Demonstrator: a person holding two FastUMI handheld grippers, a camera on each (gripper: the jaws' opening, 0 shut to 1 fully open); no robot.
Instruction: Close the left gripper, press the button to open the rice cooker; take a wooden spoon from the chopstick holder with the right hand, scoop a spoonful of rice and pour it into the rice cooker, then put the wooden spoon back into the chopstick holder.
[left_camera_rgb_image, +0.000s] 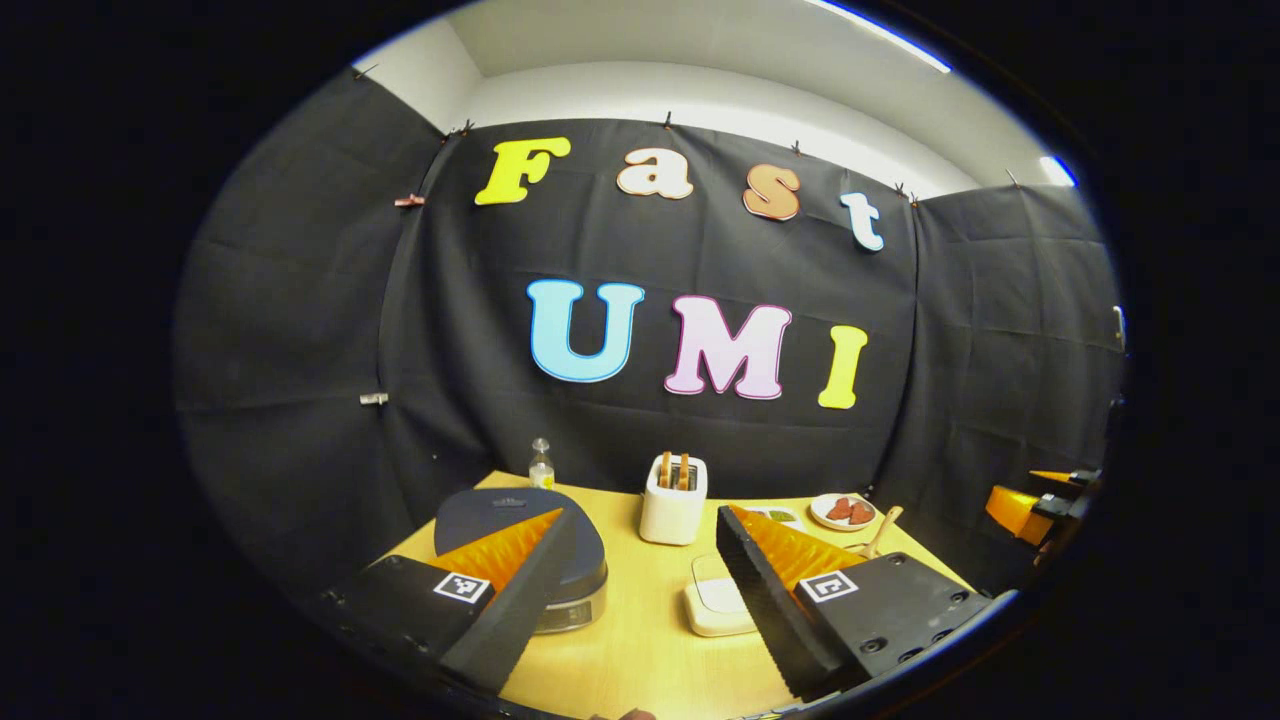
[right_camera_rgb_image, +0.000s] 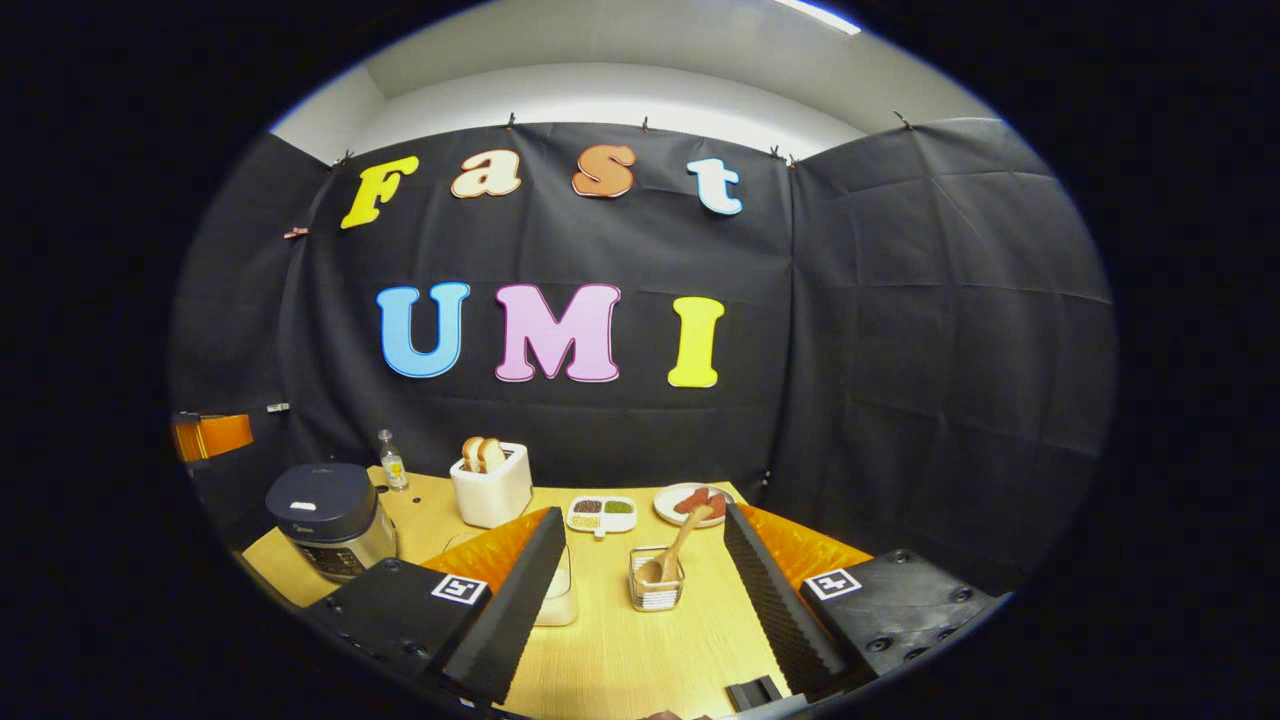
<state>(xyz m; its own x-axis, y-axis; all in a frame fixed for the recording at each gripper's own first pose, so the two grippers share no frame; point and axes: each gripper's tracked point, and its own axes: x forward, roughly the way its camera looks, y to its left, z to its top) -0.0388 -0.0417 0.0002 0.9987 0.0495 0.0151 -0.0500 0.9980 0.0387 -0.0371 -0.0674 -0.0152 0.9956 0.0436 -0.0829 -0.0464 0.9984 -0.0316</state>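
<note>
A white toaster holding two bread slices is set at the back of the wooden bench; a small bottle stands at its 9 o'clock, a divided dish and a plate at 3 o'clock

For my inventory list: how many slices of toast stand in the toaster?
2. Both slices stand side by side in the white toaster at the table's back: left slice, right slice. More may be hidden inside.
</note>
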